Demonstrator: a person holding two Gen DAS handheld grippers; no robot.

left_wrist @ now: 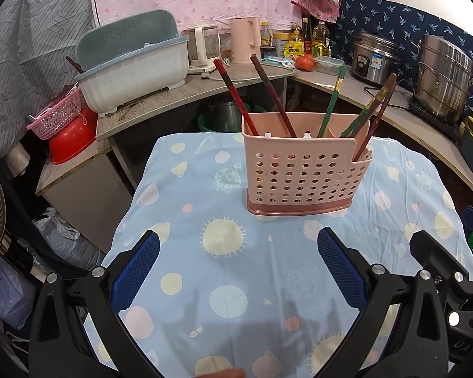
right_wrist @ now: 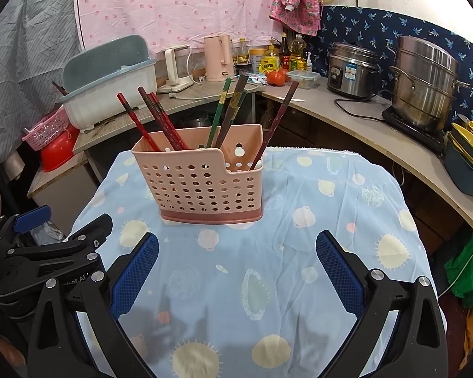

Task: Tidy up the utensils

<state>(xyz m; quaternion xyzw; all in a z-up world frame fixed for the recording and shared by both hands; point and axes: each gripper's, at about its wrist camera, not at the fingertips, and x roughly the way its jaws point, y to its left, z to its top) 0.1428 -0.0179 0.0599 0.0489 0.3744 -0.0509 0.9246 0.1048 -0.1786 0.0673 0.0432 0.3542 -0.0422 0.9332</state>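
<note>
A pink perforated utensil holder (left_wrist: 302, 173) (right_wrist: 205, 182) stands upright on a small table covered with a light blue patterned cloth (left_wrist: 236, 267) (right_wrist: 268, 267). Red chopsticks (left_wrist: 236, 97) (right_wrist: 160, 119) lean in its left compartment, green ones (left_wrist: 332, 100) (right_wrist: 219, 110) in the middle, and dark brown ones (left_wrist: 378, 110) (right_wrist: 277, 119) at the right end. My left gripper (left_wrist: 238, 252) hovers open over the cloth in front of the holder, nothing between its blue pads. My right gripper (right_wrist: 236, 252) is likewise open and empty; it sits just right of the left gripper.
A wooden counter wraps behind and to the right, carrying a blue-white dish rack (left_wrist: 135, 60), a pink kettle (left_wrist: 244, 39), bottles, a tomato, a rice cooker (right_wrist: 351, 69) and a steel steamer pot (right_wrist: 422, 88). A pink basket on a red basin (left_wrist: 63, 126) stands left.
</note>
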